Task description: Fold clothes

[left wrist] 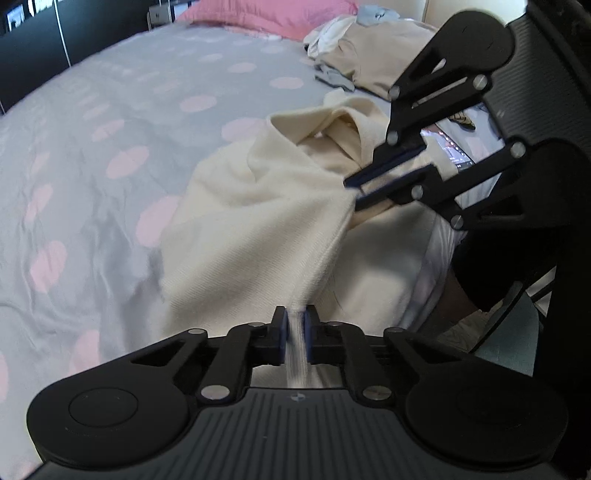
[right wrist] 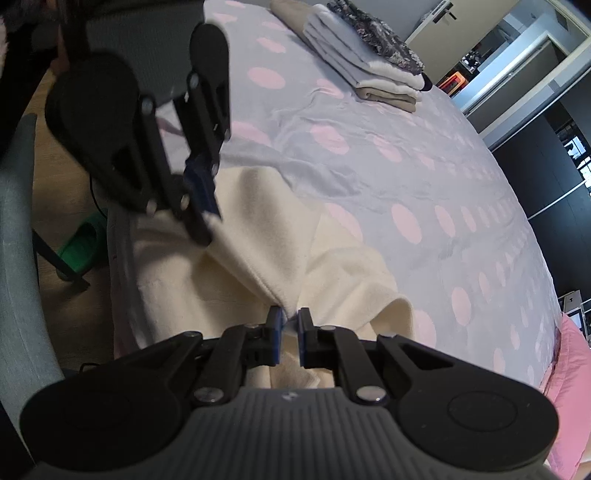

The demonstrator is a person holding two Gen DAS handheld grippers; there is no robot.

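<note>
A cream knitted garment (left wrist: 258, 221) lies bunched on the grey bedspread with pink dots (left wrist: 110, 147), near the bed's edge. My left gripper (left wrist: 295, 319) is shut on a pinched edge of it, and the cloth stretches taut from its pads up to my right gripper (left wrist: 354, 192), which is shut on another part of the same edge. In the right wrist view my right gripper (right wrist: 290, 319) pinches the cream garment (right wrist: 332, 266) at a hem fold, and my left gripper (right wrist: 207, 218) grips it farther to the left.
A pile of unfolded beige, white and grey clothes (left wrist: 369, 55) and a pink pillow (left wrist: 266, 14) lie at the far end. A folded stack (right wrist: 369, 66) sits on the bedspread (right wrist: 406, 166). Off the bed are a chair (right wrist: 18, 258), a wooden floor and a green slipper (right wrist: 81, 243).
</note>
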